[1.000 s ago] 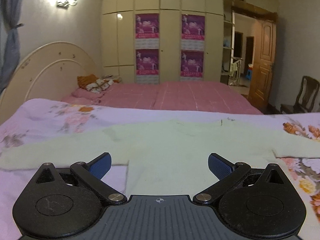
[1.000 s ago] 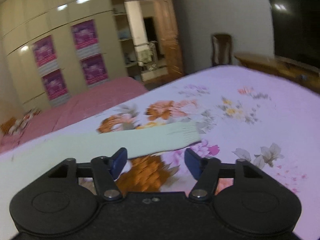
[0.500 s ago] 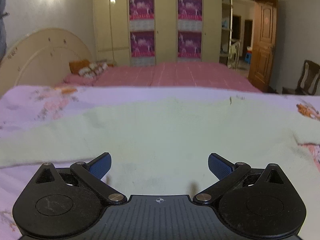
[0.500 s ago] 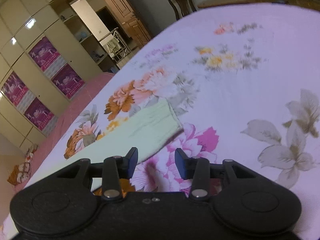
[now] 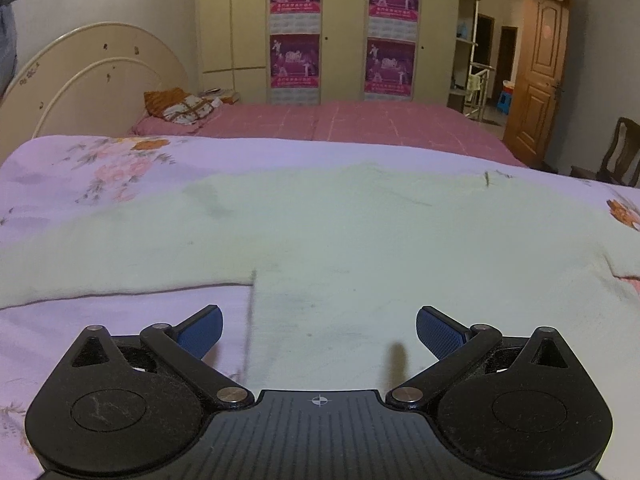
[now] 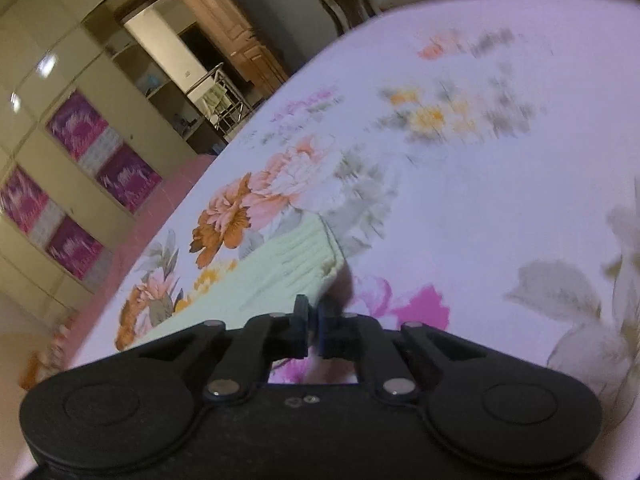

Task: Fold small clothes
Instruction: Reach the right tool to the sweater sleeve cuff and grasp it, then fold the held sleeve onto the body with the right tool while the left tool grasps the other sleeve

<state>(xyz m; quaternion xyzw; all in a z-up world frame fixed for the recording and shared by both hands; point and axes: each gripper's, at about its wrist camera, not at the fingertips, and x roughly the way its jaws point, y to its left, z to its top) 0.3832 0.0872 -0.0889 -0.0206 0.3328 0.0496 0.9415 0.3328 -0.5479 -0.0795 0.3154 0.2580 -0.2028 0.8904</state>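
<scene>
Both grippers have come down closer to the bed since a second ago, and the right gripper (image 6: pixel 313 322), whose jaws then stood apart, has closed them. Its blue pads now meet at the near corner of the ribbed cuff (image 6: pixel 308 254) of the pale green sweater's sleeve; the cuff edge runs right into the pads, and they seem to pinch it, though the blur there hides how much fabric is caught. That sleeve lies flat on the floral bedspread (image 6: pixel 480 200), reaching away to the left of the right wrist view, across printed orange and pink blooms.

The left gripper (image 5: pixel 319 322) hovers low with its jaws wide apart and nothing between them. It is above the sweater (image 5: pixel 340 240), just right of the body's left side edge near the armpit. The sweater is spread flat, front up, its other sleeve (image 5: pixel 100 264) stretching off to the left. Beyond the bedspread are a second bed with a pink cover (image 5: pixel 360 124), a curved cream headboard (image 5: pixel 92 76), a wardrobe with purple posters (image 5: pixel 296 32) and a wooden door (image 5: pixel 538 72).
</scene>
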